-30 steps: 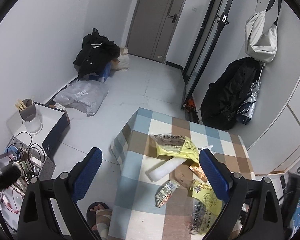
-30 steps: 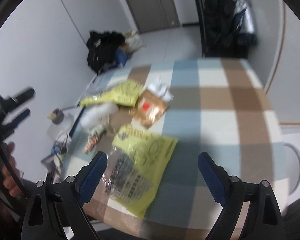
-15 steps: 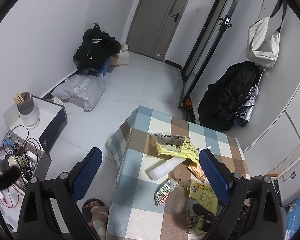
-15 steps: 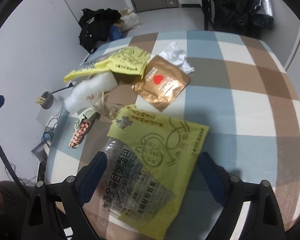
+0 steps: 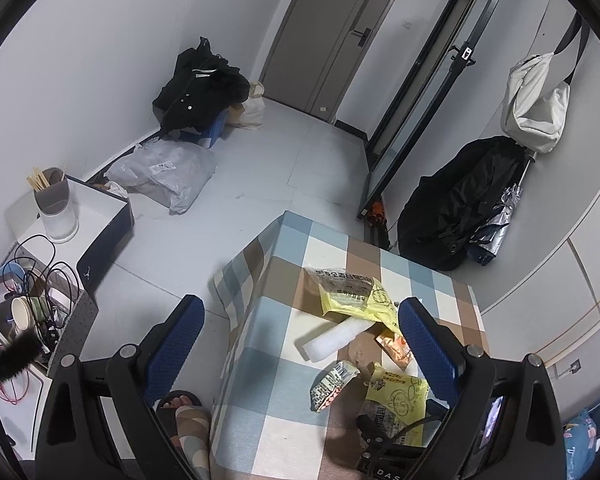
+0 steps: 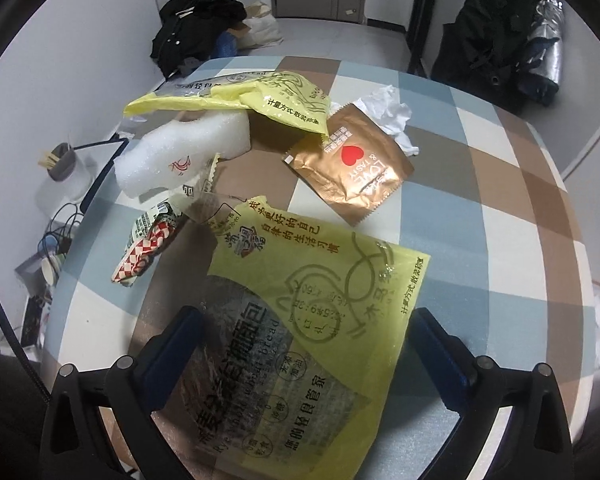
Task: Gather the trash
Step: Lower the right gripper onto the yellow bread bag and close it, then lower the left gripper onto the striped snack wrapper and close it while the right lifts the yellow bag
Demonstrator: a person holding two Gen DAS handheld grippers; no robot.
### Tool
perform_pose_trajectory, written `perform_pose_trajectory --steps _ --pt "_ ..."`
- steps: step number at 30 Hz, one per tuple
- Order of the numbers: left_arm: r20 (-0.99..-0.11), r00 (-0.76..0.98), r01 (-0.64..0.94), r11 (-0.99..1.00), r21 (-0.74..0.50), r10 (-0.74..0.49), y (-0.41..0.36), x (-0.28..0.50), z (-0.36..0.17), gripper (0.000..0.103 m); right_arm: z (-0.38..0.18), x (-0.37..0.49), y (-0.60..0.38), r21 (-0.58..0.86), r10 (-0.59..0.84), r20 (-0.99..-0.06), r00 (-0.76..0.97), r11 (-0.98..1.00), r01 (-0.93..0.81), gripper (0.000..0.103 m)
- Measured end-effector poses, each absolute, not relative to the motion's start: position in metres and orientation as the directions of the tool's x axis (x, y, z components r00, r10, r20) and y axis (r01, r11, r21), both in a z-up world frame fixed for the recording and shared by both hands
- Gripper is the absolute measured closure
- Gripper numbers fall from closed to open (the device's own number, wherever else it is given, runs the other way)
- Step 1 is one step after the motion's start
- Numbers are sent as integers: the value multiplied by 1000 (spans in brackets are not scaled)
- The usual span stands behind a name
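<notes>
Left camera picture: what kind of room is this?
Probably a small room in someone's home: a grey entrance door, a white bag hanging on the wall, and a table with a checked cloth.

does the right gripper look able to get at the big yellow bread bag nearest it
Probably yes. The right gripper hangs right above the yellow bread bag, its jaws opening with the bag between them and nothing lying on top. The flat bag on the checked tablecloth may be awkward to pinch.

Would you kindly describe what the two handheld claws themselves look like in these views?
Both match: the left claw and right claw each have a black angular frame with triangular cut-outs and silver bolts, ending in two flat fingers faced with textured blue pads. A black cable runs beside the right one.
</notes>
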State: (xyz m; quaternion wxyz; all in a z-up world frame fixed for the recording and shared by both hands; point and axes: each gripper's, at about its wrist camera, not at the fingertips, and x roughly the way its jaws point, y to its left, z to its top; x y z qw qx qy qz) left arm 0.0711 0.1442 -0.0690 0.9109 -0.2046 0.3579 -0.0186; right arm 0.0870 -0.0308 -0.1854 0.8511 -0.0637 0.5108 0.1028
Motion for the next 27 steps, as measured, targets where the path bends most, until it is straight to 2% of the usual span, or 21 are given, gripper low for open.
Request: perform_pose_trajectory --steps 6,12,14,15,17,19,23,27 --pt "-650 738 -122 911 -394 -183 144 75 -71 7 -181 79 -41 1 130 -867 480 966 -258 18" --pt "-650 740 -109 924 -368 -172 141 73 -70 7 -177 76 -53 -8 125 -859 497 966 -258 45" --pt "-652 740 -112 924 -364 -167 141 73 -71 7 -175 75 -55 -8 131 -854 504 965 -263 62" --pt "-653 739 -116 924 -365 -165 142 73 -72 7 -175 75 -56 -11 130 -853 506 964 -265 66" --pt "-657 736 -124 921 -368 -163 143 74 -73 7 -174 76 -60 -7 134 -851 507 964 -265 86" --pt "-660 734 -131 918 -373 -164 144 74 -74 7 -174 76 -64 3 138 -851 506 966 -259 93" --pt "-655 734 -119 913 -389 -183 144 72 -72 7 -173 76 -72 53 180 -855 486 963 -264 98" --pt "-661 732 -106 930 -353 -167 138 73 -73 7 -168 71 -80 93 219 -845 487 958 -271 100"
